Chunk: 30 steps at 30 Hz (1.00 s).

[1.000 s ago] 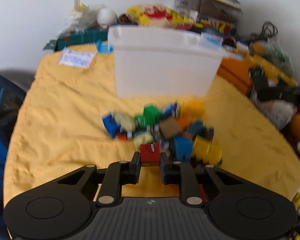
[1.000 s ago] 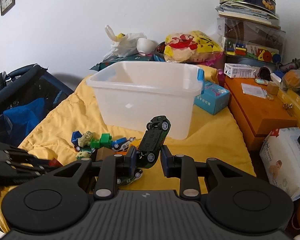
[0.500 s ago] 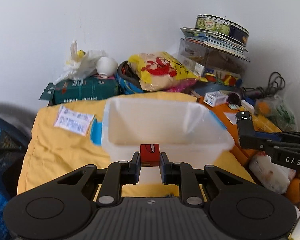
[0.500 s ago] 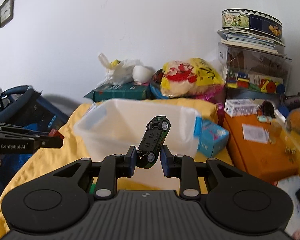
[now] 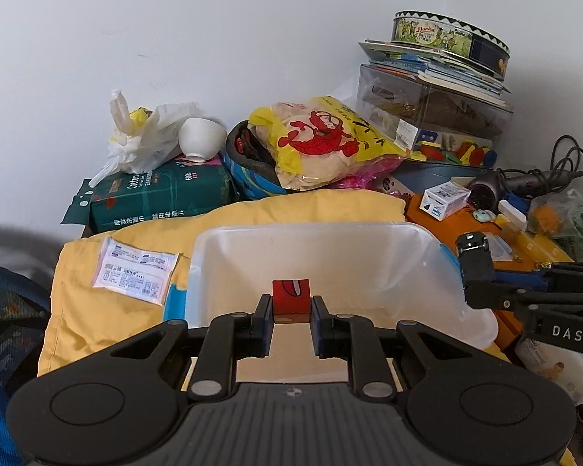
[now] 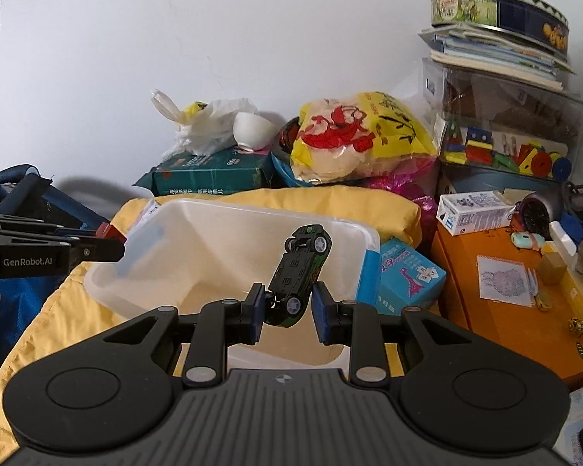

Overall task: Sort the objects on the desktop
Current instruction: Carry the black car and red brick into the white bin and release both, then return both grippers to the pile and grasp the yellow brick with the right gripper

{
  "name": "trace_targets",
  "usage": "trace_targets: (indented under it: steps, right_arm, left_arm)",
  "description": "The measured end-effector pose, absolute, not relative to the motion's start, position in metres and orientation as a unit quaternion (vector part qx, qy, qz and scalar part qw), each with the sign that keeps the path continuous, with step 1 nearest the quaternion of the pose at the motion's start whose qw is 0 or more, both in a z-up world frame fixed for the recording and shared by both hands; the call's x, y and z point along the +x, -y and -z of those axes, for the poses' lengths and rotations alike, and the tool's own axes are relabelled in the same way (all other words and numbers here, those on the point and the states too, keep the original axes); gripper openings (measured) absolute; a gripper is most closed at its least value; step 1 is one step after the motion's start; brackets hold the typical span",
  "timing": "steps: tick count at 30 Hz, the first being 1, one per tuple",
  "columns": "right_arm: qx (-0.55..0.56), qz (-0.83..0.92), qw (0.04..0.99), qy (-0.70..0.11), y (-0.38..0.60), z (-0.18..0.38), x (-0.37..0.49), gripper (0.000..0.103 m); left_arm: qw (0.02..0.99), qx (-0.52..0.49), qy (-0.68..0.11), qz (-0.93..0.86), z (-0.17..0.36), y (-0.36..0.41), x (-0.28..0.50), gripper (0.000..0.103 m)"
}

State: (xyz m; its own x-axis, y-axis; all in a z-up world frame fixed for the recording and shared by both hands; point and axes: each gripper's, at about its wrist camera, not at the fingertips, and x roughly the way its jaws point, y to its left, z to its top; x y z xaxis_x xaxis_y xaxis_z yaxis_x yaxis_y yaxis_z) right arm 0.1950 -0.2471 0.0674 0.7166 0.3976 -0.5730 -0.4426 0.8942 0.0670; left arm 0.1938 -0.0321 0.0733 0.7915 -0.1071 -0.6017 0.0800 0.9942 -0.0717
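Left wrist view: the left claw (image 5: 291, 312) clamps a red block (image 5: 290, 297) above the translucent plastic bin (image 5: 419, 272) on the yellow blanket (image 5: 97, 310); at right, the right claw (image 6: 285, 306) pinches a dark green toy car (image 6: 297, 279), nose up, over the same bin. Both loads appear at the drop-off step; next, each claw likely needs to release over the bin's open mouth, clear of the rim. A second earlier, both claws hung lower near the toy pile on the blanket, short of the bin.
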Motion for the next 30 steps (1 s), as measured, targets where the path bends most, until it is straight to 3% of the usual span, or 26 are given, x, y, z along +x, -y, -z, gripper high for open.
trace_targets:
  steps: [4,7,8,15,21,30]
  right_arm:
    - [-0.040,-0.229,0.922,-0.309,0.244,-0.063,0.204,0.029]
    - [-0.048,-0.227,0.920,-0.316,0.238,-0.060,0.211,0.038]
    - [-0.054,-0.227,0.920,-0.315,0.236,-0.060,0.212,0.049]
    - [-0.056,-0.233,0.924,-0.298,0.237,-0.064,0.203,0.051]
    - [-0.060,-0.259,0.925,-0.271,0.243,-0.066,0.147,0.055]
    - [-0.102,-0.315,0.886,-0.326,0.233,-0.006,0.063,0.054]
  left_arm:
    - [0.944,-0.022,-0.327,0.045,-0.071,0.034,0.204,0.025]
    - [0.941,-0.021,-0.336,0.032,-0.066,0.033,0.209,0.052]
    - [0.941,-0.017,-0.336,0.024,-0.064,0.033,0.208,0.053]
    - [0.944,-0.007,-0.329,0.031,-0.062,0.023,0.179,0.053]
    - [0.938,-0.022,-0.341,0.055,-0.041,0.018,0.107,0.054]
    - [0.904,-0.054,-0.420,0.061,0.022,0.030,0.021,0.054]
